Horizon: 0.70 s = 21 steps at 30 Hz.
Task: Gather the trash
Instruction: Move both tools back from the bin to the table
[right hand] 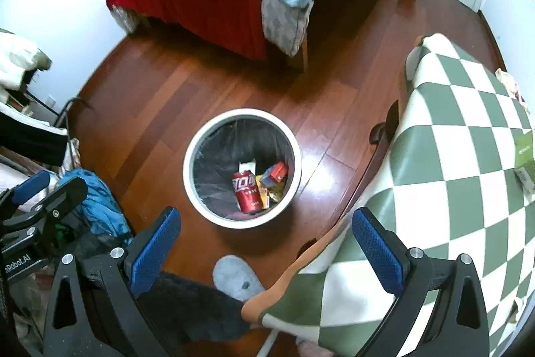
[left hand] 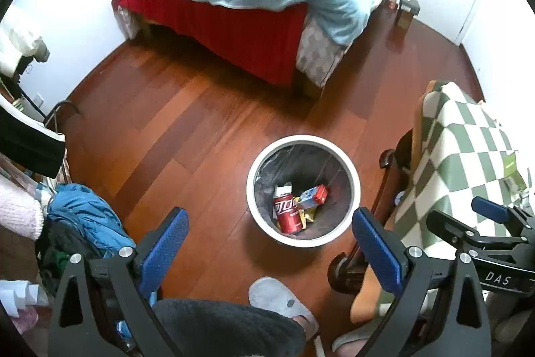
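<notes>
Left wrist view. Left gripper (left hand: 267, 243) held high over the wooden floor (left hand: 174, 129), blue pads (left hand: 165, 243) spread wide, nothing between them. Trash bin (left hand: 302, 189) stands on the floor ahead and slightly right of the tool's centre line, its white rim reaching between the two fingertips. Inside, lying on the dark liner: a red soda can (left hand: 287, 213), long axis running roughly away from the tool, a red and blue carton (left hand: 316, 194) beside it, and yellow wrappers (left hand: 307, 214) between them. A grey slipper (left hand: 281, 300) sits close under the tool. The right gripper (left hand: 491, 223) shows at the far right, above the checked cloth (left hand: 468, 156); whether anything sits in it cannot be told from here.

Right wrist view. Right gripper (right hand: 265, 240) also spread wide and empty. The bin (right hand: 242, 168) lies ahead and left of its centre line, nearer the left finger. The can (right hand: 246, 191) points away and slightly left. The checked cloth (right hand: 451, 156) fills the ground under the right finger; a green packet (right hand: 525, 146) and a crumpled scrap (right hand: 506, 77) lie on it far to the right.

Judgement: bin holds collected items; any leftover trash looks to lie on the cloth side, so the right gripper is nearer.
</notes>
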Motion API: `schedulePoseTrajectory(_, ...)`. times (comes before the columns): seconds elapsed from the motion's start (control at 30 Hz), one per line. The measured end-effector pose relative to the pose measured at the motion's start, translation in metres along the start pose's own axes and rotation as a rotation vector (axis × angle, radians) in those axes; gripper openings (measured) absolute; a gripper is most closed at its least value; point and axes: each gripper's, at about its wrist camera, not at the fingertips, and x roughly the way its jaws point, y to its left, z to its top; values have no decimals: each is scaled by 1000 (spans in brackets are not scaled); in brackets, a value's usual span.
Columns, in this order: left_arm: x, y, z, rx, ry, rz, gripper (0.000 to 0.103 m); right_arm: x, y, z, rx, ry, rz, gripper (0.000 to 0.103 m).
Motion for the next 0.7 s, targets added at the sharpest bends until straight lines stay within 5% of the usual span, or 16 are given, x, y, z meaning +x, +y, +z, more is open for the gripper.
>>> schedulePoseTrajectory(0.4, -55, -36, -12, 29, -100, 55, 100, -91, -44, -34, 157, -158, 114, 103)
schedulePoseTrajectory(0.57, -40, -91, -19, 80, -93, -4, 100, -116, -114, -63, 297, -185, 85, 103)
schedulePoseTrajectory(0.7, -11, -169, -28, 168, -46, -62, 100, -123, -202, -88, 419, -163, -36, 103)
